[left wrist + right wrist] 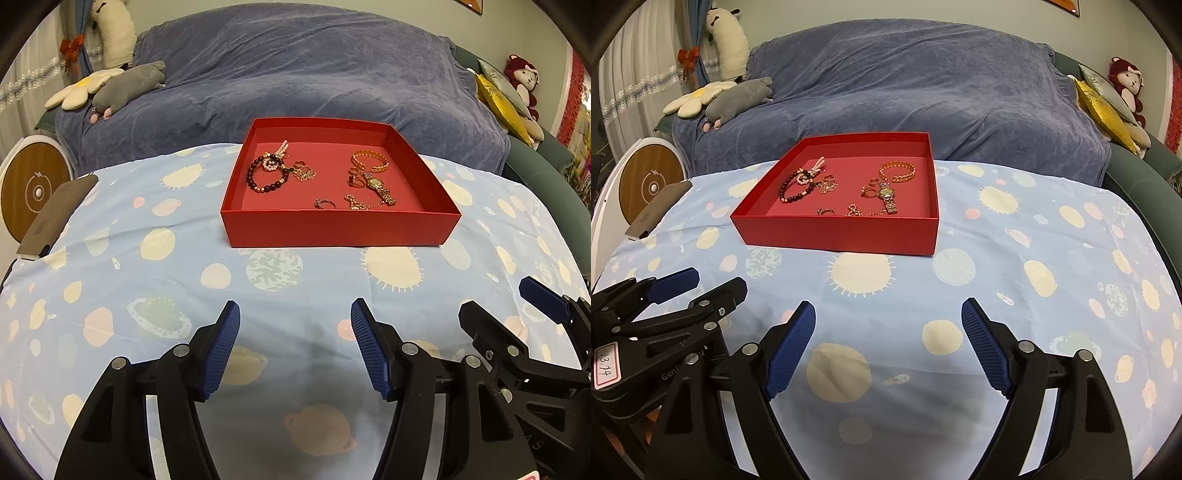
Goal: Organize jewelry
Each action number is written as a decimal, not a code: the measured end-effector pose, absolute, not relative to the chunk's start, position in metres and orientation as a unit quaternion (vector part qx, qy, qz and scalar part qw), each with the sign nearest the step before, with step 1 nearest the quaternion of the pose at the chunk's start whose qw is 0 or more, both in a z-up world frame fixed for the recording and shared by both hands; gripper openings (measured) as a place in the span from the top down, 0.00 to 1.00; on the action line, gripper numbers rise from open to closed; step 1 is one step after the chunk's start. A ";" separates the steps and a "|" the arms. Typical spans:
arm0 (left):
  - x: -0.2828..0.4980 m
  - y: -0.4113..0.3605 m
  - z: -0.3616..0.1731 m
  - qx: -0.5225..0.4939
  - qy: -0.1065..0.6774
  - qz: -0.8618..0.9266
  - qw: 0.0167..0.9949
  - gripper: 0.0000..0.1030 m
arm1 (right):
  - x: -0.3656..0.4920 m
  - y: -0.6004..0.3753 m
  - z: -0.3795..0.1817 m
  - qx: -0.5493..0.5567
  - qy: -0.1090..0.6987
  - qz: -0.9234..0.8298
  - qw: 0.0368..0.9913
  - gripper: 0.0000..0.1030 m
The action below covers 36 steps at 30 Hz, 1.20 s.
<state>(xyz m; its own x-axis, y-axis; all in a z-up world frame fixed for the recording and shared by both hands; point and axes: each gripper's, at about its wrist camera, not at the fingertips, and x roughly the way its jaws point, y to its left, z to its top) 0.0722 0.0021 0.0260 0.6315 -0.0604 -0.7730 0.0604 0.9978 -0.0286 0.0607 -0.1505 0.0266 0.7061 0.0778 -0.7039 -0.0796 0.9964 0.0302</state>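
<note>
Gold watch (380, 188), gold bangle (370, 161), dark bead bracelet (266, 179) and rings lie loose in the shallow red tray (332, 230) at frame centre on your planet-print cloth (147, 280), while your left gripper (295, 347) and right gripper (888, 347) hover below, jaws apart and empty.

My shallow red box (334, 230) sits open on the tablecloth, all the jewelry lying flat on its floor. On the left lie a dark bead bracelet (264, 179), a small pearl string (275, 157) overlapping it, and a fine gold chain (304, 173). On the right lie a gold bangle (369, 160) and gold watch (380, 188); a silver ring (324, 203) sits near the front wall.
</note>
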 end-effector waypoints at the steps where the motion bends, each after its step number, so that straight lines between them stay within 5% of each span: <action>1: 0.072 0.002 0.026 0.000 0.428 -0.033 0.903 0.41 | 0.060 -0.150 0.027 -0.002 0.380 0.040 0.924 0.22; 11: 0.075 0.007 0.022 -0.008 0.438 -0.007 0.899 0.29 | 0.059 -0.157 0.027 0.007 0.363 0.011 0.932 0.05; 36: 0.075 0.006 0.020 0.005 0.432 0.017 0.902 0.23 | 0.064 -0.158 0.023 0.020 0.366 0.016 0.930 0.05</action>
